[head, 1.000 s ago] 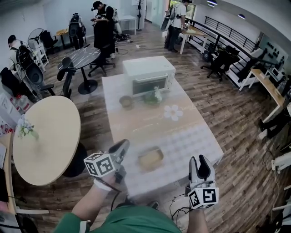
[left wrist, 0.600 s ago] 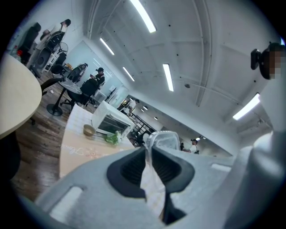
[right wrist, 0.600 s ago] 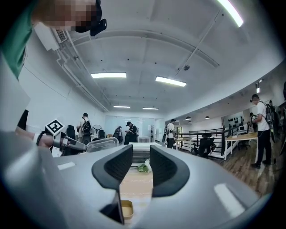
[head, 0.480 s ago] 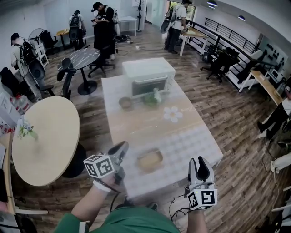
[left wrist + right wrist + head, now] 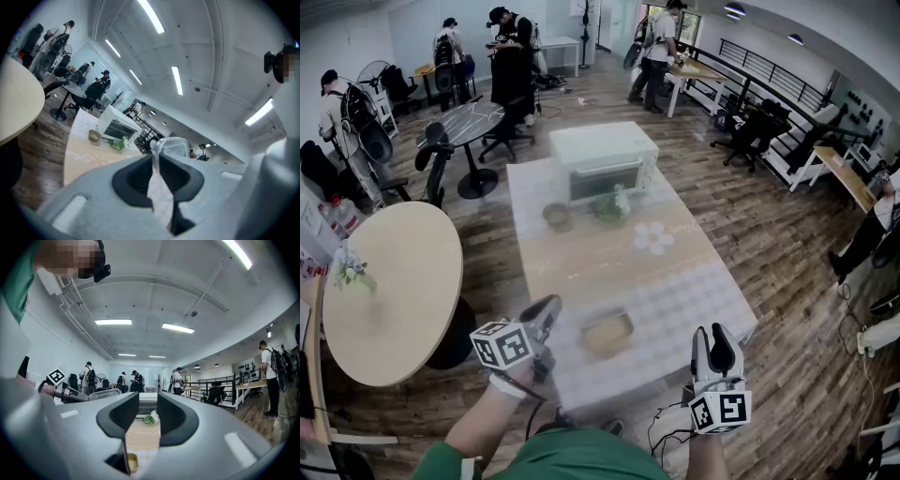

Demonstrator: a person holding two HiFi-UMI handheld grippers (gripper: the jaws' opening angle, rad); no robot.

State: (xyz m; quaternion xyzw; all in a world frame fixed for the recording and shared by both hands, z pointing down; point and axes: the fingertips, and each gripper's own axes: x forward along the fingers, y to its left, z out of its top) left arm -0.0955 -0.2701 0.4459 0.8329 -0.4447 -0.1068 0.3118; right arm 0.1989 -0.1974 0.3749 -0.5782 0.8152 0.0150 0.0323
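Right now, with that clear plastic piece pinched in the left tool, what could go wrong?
1. The left tool grips the clear plastic piece by a thin edge only; it might slip or buckle.
2. The tan box lies near the front edge of the table; a nudge could push it off.

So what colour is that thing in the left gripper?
Colourless: a clear plastic piece, best in the left gripper view.
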